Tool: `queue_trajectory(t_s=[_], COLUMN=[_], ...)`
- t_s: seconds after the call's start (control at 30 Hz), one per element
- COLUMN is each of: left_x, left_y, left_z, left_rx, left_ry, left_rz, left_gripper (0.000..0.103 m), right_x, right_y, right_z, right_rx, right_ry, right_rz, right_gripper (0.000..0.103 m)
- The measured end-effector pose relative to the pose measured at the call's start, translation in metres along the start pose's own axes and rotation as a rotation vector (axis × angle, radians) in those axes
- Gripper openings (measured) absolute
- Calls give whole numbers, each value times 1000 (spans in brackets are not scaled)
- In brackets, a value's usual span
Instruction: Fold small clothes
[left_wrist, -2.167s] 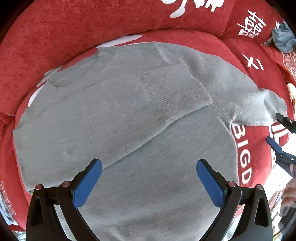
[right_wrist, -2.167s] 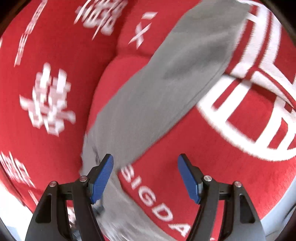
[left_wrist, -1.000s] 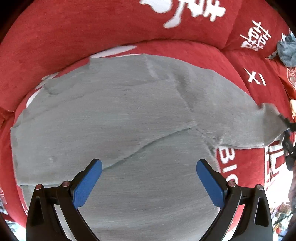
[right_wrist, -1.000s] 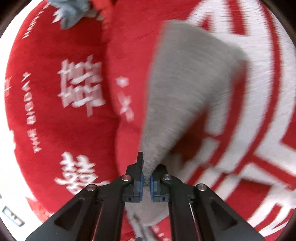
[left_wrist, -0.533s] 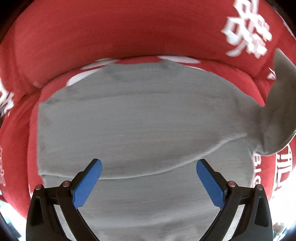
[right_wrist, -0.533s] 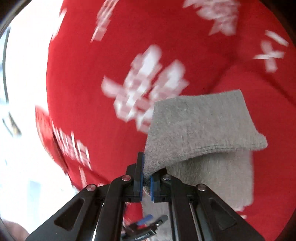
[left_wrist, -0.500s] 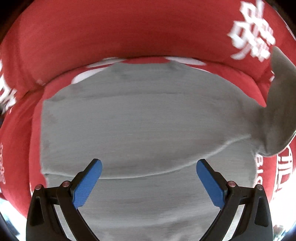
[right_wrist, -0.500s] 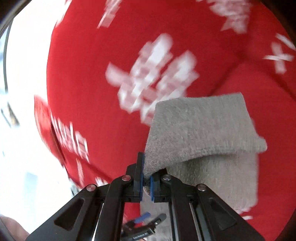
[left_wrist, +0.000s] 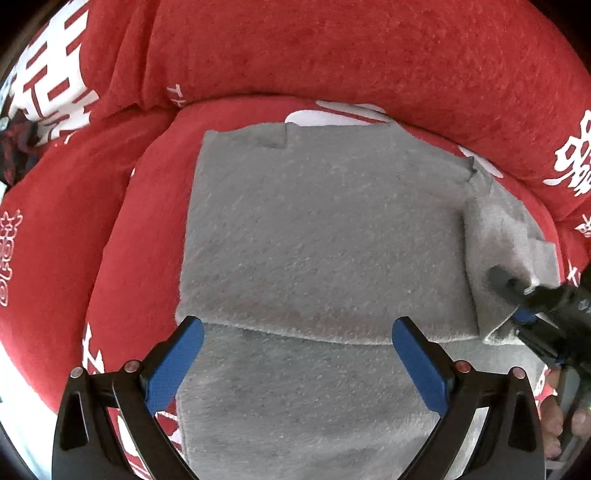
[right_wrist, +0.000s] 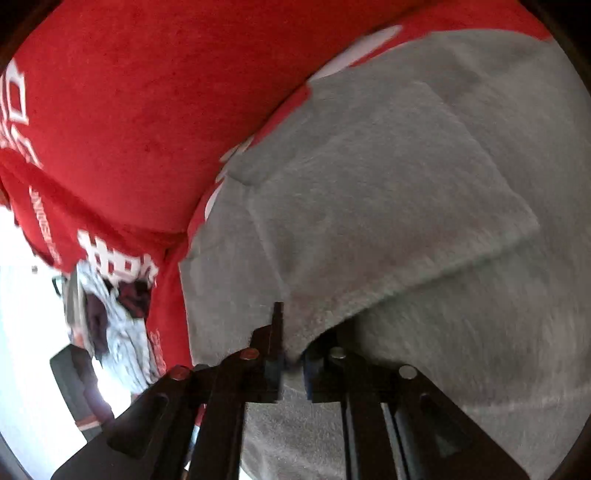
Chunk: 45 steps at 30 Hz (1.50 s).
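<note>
A grey knit sweater (left_wrist: 325, 229) lies flat on a red sofa seat (left_wrist: 147, 206), with one sleeve folded across its chest. My left gripper (left_wrist: 295, 354) hovers open above the sweater's lower half, nothing between its blue pads. At the right edge, my right gripper (left_wrist: 511, 299) sits at the end of the other sleeve (left_wrist: 506, 236), which now lies over the sweater's side. In the right wrist view, the right gripper (right_wrist: 291, 365) has its jaws opening. The sleeve's tip (right_wrist: 295, 332) hangs loosely in the gap between them.
The red backrest cushion (left_wrist: 332, 55) with white lettering rises behind the sweater. A heap of other clothes (right_wrist: 110, 314) lies past the seat's end, and a dark garment (left_wrist: 14, 147) shows at the far left. A person's fingers (left_wrist: 554, 417) appear at the lower right.
The right gripper swung the held sleeve in over the sweater, and its jaws have parted from shut. The left gripper slid sideways above the sweater, still open.
</note>
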<state>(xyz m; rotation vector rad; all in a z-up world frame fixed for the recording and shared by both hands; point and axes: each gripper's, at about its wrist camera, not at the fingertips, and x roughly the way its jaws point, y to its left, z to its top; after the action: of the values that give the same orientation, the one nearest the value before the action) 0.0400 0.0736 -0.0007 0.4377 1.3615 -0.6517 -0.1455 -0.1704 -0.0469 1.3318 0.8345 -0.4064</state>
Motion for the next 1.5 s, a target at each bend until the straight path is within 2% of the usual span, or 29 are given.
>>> queue_trajectory(t_s=[0.03,0.1,0.13,0.17,0.2,0.27,0.33,0.4,0.47,0.57,0.67,0.8,0.93,1.0,1.1,1.17,1.23,1.27,1.3,1.33,1.4,1.47,1.5], left_x=[-1,-2,-5,-8,-11,-16,-21,-20,-18,-16,-11,4,24,36,38,37,39,40,40,41,38,29,26], left_y=[4,6,9,11,14,19,29,34,40,47,40,21,-2,-9,-15,-18,-22,-22,-22,-21,-19,-20,-19], left_z=[0,2,3,5,7,10,14,17,20,21,20,23,30,33,37,40,45,46,48,49,49,47,47], left_rx=[-5,-10,-11,-12,-16,-29,-50,-63,-89,-138,-128,-105,-104,-126,-131,-130,-107,-100,-93,-98,-99,-77,-72], left_ry=[1,-2,-8,-14,-23,-37,-52,-53,-48,-36,-18,26,88,119,99,89,102,103,106,113,101,68,59], left_rz=[-17,-33,-40,-46,-58,-80,-103,-107,-110,-149,-163,-214,-305,-296,-283,-283,-273,-270,-277,-298,-304,-290,-288], left_gripper=[102,102,102,102,102,102,102,102,102,102,102,102,102,102,101,88,47,34,14,11,11,10,10], right_x=[-10,-24,-26,-26,-25,-17,-4,18,47,82,82,44,-16,-46,-80,-103,-117,-121,-123,-124,-124,-125,-127], right_y=[-1,-4,-4,-1,6,30,60,86,106,120,120,87,28,-2,-38,-62,-85,-99,-108,-118,-129,-130,-127], right_z=[-1,3,8,15,20,29,31,25,12,-8,-21,-19,-8,-4,-2,-2,-2,-2,-3,-4,-4,0,4], right_rx=[12,55,87,102,86,-26,-166,-273,-364,-468,-502,-410,-234,-139,-2,109,223,297,350,411,485,489,466], right_ry=[-49,-118,-134,-145,-150,-146,-108,-37,63,170,192,167,111,64,-9,-82,-141,-167,-181,-202,-251,-260,-263], right_rz=[-8,-14,-15,-19,-37,-71,-71,-51,-69,-169,-178,-162,-177,-182,-176,-158,-123,-98,-78,-46,16,1,-23], right_gripper=[45,46,42,34,12,9,9,9,12,20,22,22,33,34,41,43,43,43,43,43,43,14,7])
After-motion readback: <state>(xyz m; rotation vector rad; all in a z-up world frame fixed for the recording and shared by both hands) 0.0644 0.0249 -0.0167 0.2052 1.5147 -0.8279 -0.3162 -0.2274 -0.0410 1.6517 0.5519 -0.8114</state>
